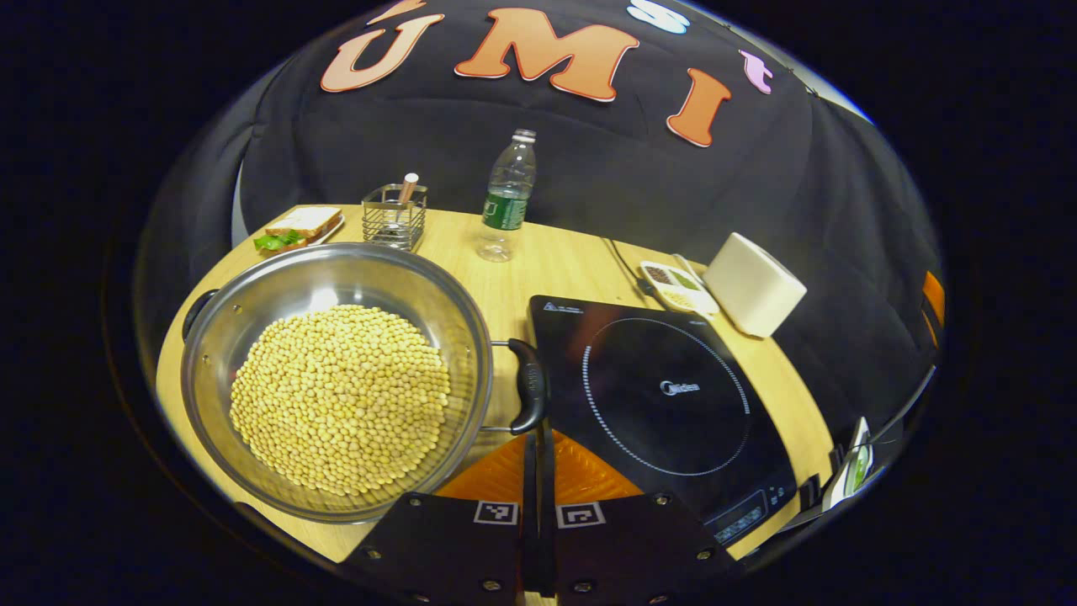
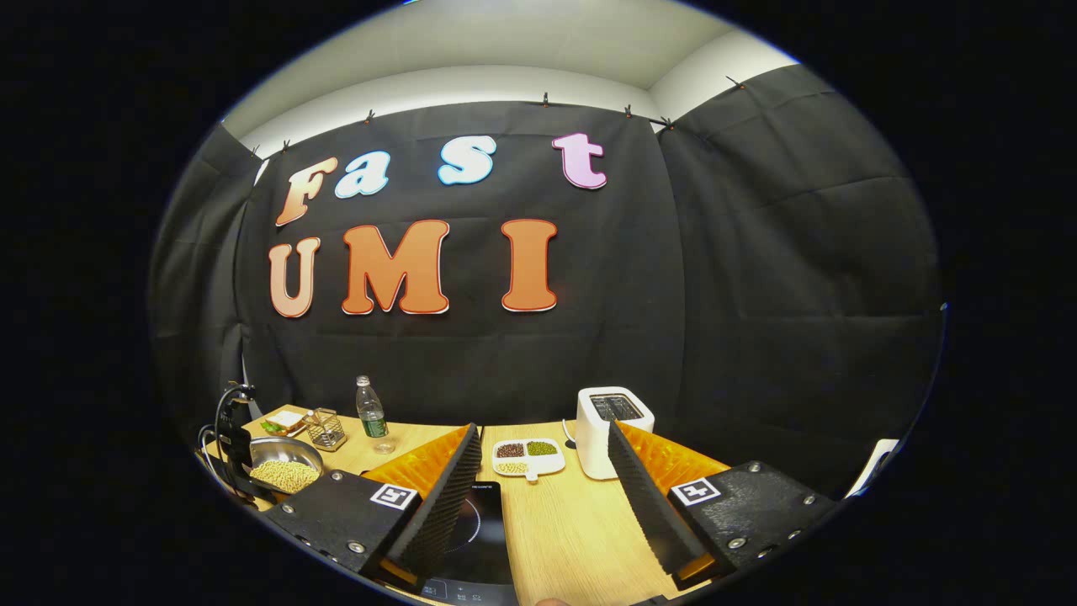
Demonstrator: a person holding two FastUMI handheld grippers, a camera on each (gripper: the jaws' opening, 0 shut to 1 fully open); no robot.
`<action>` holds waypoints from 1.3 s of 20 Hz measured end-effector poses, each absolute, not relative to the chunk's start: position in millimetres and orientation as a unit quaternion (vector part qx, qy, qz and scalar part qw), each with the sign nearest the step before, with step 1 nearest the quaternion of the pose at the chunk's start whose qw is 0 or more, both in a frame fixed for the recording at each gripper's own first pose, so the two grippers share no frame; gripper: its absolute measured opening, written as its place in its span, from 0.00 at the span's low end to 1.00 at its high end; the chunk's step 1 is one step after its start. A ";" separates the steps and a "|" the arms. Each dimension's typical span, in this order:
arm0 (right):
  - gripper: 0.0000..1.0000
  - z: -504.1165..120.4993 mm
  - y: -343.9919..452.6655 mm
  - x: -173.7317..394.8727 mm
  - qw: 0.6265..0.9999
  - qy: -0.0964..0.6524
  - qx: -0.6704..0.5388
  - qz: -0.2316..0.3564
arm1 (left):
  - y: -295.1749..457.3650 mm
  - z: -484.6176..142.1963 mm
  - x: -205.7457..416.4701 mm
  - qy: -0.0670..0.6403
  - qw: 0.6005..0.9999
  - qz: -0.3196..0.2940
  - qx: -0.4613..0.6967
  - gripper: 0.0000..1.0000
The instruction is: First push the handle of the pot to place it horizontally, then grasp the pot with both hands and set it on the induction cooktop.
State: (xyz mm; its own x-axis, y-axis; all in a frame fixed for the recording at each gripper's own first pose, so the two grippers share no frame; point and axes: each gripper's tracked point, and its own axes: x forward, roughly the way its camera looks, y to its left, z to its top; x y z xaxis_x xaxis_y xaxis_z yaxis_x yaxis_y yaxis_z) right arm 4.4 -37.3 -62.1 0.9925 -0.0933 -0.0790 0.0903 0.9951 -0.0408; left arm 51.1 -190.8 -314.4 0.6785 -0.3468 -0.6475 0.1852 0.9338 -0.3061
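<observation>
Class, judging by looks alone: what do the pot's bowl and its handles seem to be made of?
Pot bowl: likely stainless steel, since its inner wall is shiny, silvery and mirrors light. Handle: probably moulded plastic, dark with a dull sheen, fixed on thin metal rods.

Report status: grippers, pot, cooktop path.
Left gripper shut, at pot handle. Right gripper open, over table. Pot beside cooktop, not on it.
</observation>
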 end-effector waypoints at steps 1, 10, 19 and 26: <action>0.94 -59.7 -31.6 4.9 0.998 0.039 -0.020 -0.045 | -188.4 -303.3 49.4 0.361 0.913 -0.155 -0.109 0.02; 0.94 -54.6 57.7 8.9 0.999 0.043 -0.013 -0.001 | -58.1 -191.6 43.0 0.196 0.968 -0.133 -0.083 0.02; 0.99 -110.2 172.9 19.0 0.993 0.104 -0.015 0.055 | 68.9 -200.2 37.7 0.171 0.980 -0.067 -0.079 0.05; 0.95 -172.3 235.7 37.2 0.980 0.181 -0.025 0.074 | 111.7 -242.1 61.4 0.191 0.975 -0.062 -0.095 0.69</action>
State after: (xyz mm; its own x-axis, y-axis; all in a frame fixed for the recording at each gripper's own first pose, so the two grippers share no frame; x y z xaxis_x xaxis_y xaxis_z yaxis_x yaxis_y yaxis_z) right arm 37.2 235.7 -172.3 0.9233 0.1359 -0.3592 -0.1541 0.9878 -0.0225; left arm 61.4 111.7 -242.1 0.9196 -0.1578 -0.3598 0.0856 0.9743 -0.2085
